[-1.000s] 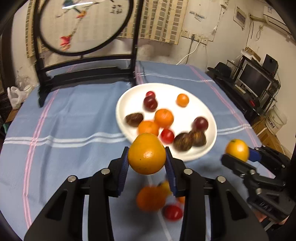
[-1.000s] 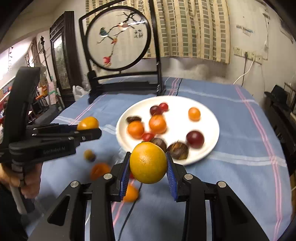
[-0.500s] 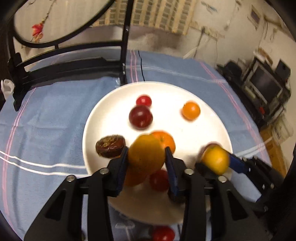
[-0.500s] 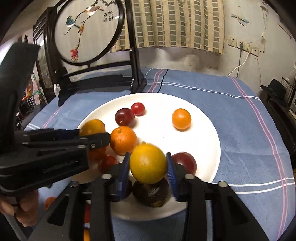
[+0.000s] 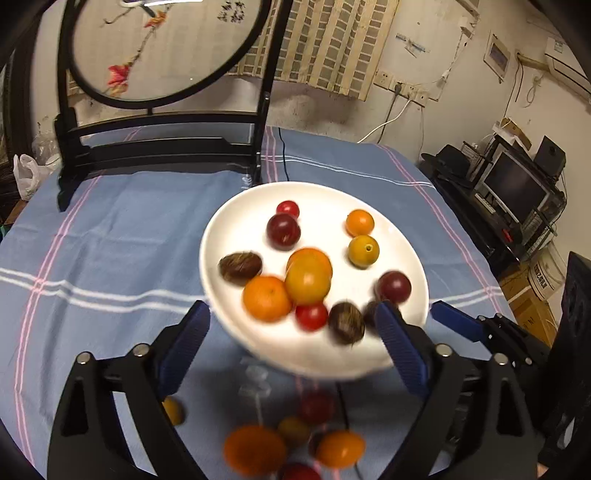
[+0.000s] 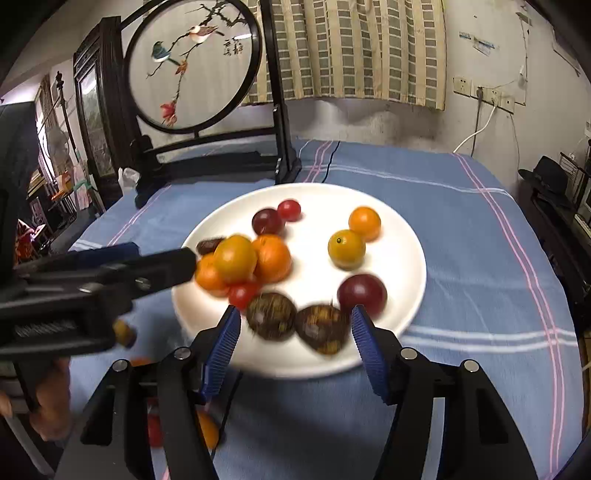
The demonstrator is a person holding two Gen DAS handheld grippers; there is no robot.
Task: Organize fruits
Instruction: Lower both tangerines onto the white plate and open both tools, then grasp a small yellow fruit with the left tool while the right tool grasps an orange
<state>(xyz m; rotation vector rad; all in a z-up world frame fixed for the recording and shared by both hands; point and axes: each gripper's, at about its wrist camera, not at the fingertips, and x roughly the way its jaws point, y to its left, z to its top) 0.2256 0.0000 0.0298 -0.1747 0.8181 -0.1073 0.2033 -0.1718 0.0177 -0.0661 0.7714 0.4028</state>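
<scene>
Round embroidered screen (image 6: 194, 68): a few black brush characters at upper right beside the bird branch, too small to read; same characters show in the left wrist view (image 5: 231, 11). Cardboard box (image 5: 532, 314) on the floor at right has dark print, illegible. Nothing else carries legible text.
</scene>
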